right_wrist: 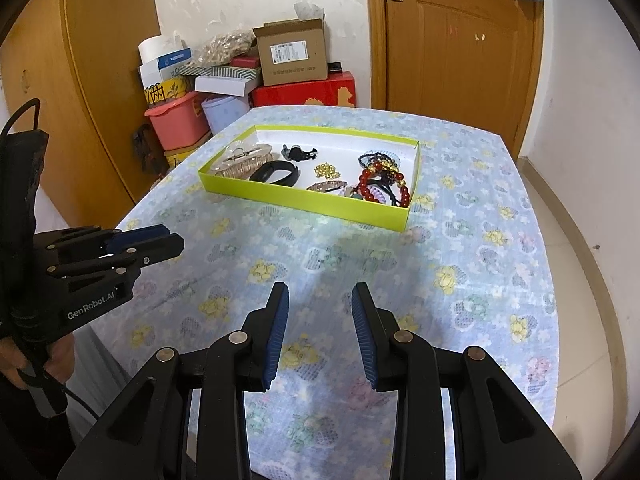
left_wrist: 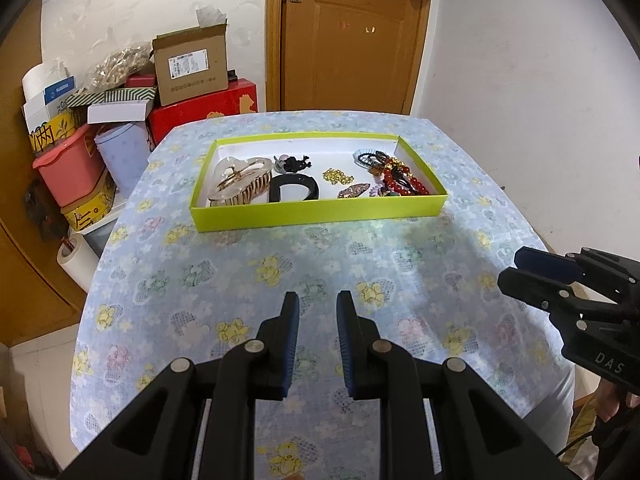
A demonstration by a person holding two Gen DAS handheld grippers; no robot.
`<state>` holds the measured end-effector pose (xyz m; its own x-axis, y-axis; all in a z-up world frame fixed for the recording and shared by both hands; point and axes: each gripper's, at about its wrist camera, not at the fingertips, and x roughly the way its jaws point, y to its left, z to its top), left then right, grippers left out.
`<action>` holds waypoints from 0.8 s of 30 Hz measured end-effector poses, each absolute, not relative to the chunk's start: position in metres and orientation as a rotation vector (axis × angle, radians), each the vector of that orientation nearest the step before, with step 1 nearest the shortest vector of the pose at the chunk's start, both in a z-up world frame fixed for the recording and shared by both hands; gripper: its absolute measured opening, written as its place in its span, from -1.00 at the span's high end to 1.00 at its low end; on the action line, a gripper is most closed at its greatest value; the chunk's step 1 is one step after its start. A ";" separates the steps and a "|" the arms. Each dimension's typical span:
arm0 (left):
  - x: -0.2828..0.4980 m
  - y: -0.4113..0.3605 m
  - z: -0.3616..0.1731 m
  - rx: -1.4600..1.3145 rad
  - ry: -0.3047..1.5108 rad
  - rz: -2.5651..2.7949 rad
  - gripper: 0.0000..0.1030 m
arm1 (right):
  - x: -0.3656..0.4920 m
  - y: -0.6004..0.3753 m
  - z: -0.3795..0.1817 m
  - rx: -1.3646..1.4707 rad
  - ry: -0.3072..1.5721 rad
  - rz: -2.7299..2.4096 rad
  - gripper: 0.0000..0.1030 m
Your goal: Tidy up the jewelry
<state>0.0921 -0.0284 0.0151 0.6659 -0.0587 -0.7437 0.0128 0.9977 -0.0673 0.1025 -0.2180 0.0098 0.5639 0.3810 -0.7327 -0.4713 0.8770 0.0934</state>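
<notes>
A shallow lime-green box (left_wrist: 320, 212) lies at the far middle of the table. Inside it are a large beige claw clip (left_wrist: 240, 180), a black D-shaped clip (left_wrist: 294, 192), a gold bead chain (left_wrist: 338, 176), a glittery barrette (left_wrist: 354, 191) and a red bead bracelet (left_wrist: 404, 184) among dark bracelets. My left gripper (left_wrist: 318, 312) hovers over the near tablecloth, open, with nothing between its fingers. My right gripper (right_wrist: 320, 292) is likewise open and empty, short of the box (right_wrist: 304, 198). Each gripper shows in the other's view: the right gripper (left_wrist: 516, 268) and the left gripper (right_wrist: 172, 240).
A floral blue cloth (left_wrist: 280, 272) covers the table. Behind its far left corner are stacked cardboard boxes (left_wrist: 188, 64), a red box (left_wrist: 200, 114) and a pink tub (left_wrist: 68, 164). A wooden door (left_wrist: 348, 36) stands beyond. A hand (right_wrist: 16, 364) holds the left gripper's handle.
</notes>
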 end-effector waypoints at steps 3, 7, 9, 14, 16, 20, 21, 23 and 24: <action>0.092 -0.027 0.014 -0.062 0.843 -0.039 0.61 | 0.103 -0.217 0.008 -0.119 0.838 0.502 0.34; 0.094 -0.027 0.011 -0.061 0.849 -0.033 0.61 | 0.105 -0.216 0.006 -0.120 0.845 0.502 0.34; 0.094 -0.025 0.010 -0.062 0.850 -0.031 0.61 | 0.105 -0.215 0.005 -0.121 0.848 0.501 0.34; 0.095 -0.024 0.008 -0.065 0.854 -0.025 0.61 | 0.106 -0.214 0.004 -0.121 0.851 0.501 0.34; 0.096 -0.023 0.007 -0.068 0.858 -0.025 0.61 | 0.106 -0.214 0.004 -0.121 0.853 0.501 0.34; 0.096 -0.022 0.006 -0.070 0.863 -0.023 0.61 | 0.107 -0.213 0.002 -0.122 0.858 0.503 0.34; 0.097 -0.023 0.005 -0.071 0.864 -0.023 0.61 | 0.107 -0.213 0.001 -0.122 0.859 0.503 0.34; 0.097 -0.022 0.005 -0.073 0.867 -0.023 0.61 | 0.108 -0.213 0.000 -0.122 0.862 0.503 0.34; 0.097 -0.022 0.004 -0.073 0.868 -0.022 0.61 | 0.108 -0.213 0.000 -0.122 0.863 0.503 0.34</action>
<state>0.0971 -0.0224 0.0042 0.6463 -0.0489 -0.7615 -0.0109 0.9973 -0.0733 0.1079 -0.2130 -0.0004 0.5416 0.3736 -0.7531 -0.4706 0.8770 0.0966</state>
